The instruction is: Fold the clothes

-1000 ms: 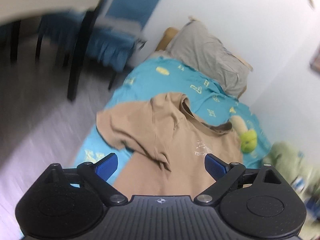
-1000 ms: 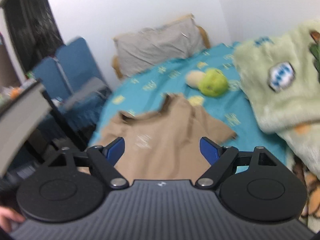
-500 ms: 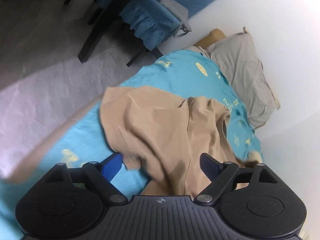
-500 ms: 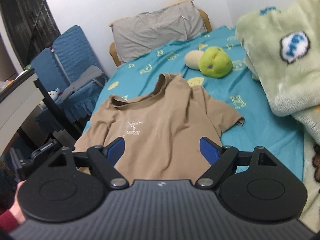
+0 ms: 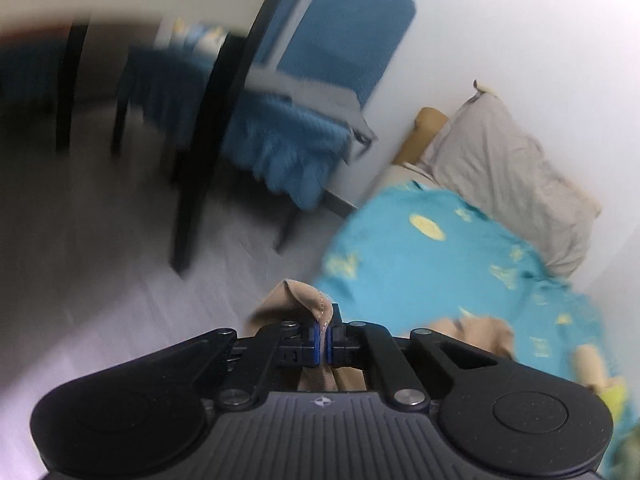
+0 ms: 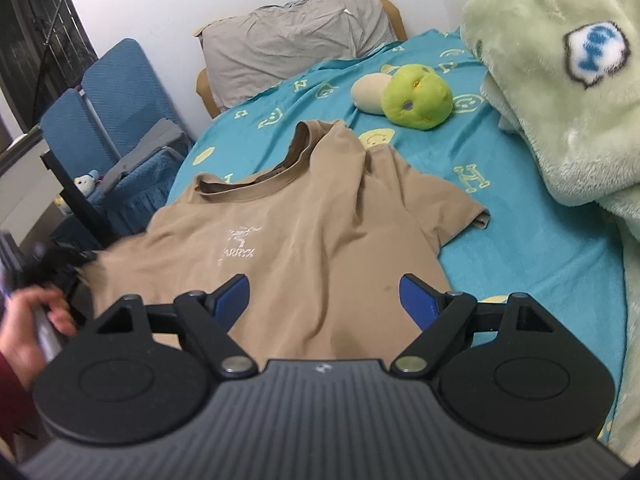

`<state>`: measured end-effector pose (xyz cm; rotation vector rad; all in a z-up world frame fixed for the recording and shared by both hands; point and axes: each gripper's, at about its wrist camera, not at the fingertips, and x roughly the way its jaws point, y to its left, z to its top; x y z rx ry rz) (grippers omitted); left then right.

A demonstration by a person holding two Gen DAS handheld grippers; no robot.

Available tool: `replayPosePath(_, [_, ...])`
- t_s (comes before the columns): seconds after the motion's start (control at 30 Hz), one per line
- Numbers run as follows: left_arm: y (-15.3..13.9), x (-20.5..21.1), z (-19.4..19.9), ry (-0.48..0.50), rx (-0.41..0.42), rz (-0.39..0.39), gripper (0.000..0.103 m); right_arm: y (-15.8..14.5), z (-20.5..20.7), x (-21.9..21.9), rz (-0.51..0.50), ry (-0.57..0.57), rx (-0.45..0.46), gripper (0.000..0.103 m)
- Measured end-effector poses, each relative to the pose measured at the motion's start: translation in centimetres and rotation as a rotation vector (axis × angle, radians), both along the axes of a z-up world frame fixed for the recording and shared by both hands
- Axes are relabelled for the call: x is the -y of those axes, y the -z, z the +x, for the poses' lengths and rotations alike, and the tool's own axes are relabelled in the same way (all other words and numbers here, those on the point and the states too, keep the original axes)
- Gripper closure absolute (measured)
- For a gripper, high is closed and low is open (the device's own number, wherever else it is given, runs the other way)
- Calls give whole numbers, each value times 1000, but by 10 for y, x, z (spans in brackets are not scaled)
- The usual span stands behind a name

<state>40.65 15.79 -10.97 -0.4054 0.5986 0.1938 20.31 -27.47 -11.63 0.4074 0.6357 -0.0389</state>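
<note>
The tan T-shirt [image 6: 304, 220] lying on the bed carries a pale chest print whose lettering looks like "ARRYX", under a small emblem. The turquoise bedsheet [image 6: 516, 216] is printed with pale yellow letters, among them a clear "H" near its right edge.

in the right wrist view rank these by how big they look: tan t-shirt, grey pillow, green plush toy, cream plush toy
1. tan t-shirt, though it lies nearest the camera
2. grey pillow, farther back
3. green plush toy
4. cream plush toy, partly hidden behind the green one
</note>
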Motion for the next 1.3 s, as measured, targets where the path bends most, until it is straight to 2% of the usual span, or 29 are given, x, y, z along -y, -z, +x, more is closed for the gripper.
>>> replayPosePath(0.2, [13,4,12,46,-91,120,97,4,5,2,-55,39,6,20])
replayPosePath(0.23, [15,4,15,54,-107,140,94,5,7,1,-63,40,5,20])
replayPosePath(0.33, [21,7,14,83,-155,183,72,6,10,-2,-87,29,6,20])
replayPosePath(0.4, [16,10,-9,147,-192,169,66,5,12,-4,-102,20,9,20])
replayPosePath(0.47, [8,13,-39,214,-226,155,55,4,12,-4,-105,14,12,20])
replayPosePath(0.57, [-5,17,-100,311,-316,147,50,-2,6,-4,-96,10,29,20])
replayPosePath(0.8, [-15,44,-231,514,-623,64,49,-22,-15,-6,-121,3,57,20])
replayPosePath(0.9, [-13,60,-264,581,-699,72,49,-29,-25,-3,-151,14,57,20])
replayPosePath(1.0, [-10,72,-279,589,-736,141,53,-34,-35,4,-155,35,54,20])
replayPosePath(1.03, [-8,73,-280,585,-748,147,56,-36,-38,7,-156,39,55,20])
replayPosePath(1.1, [-8,71,-282,574,-762,139,74,-38,-44,12,-163,50,59,20])
replayPosePath(1.13, [-9,69,-282,567,-768,132,96,-39,-46,14,-168,57,64,20])
replayPosePath(1.3, [-28,70,-283,619,-765,143,100,-38,-48,26,-138,81,65,20])
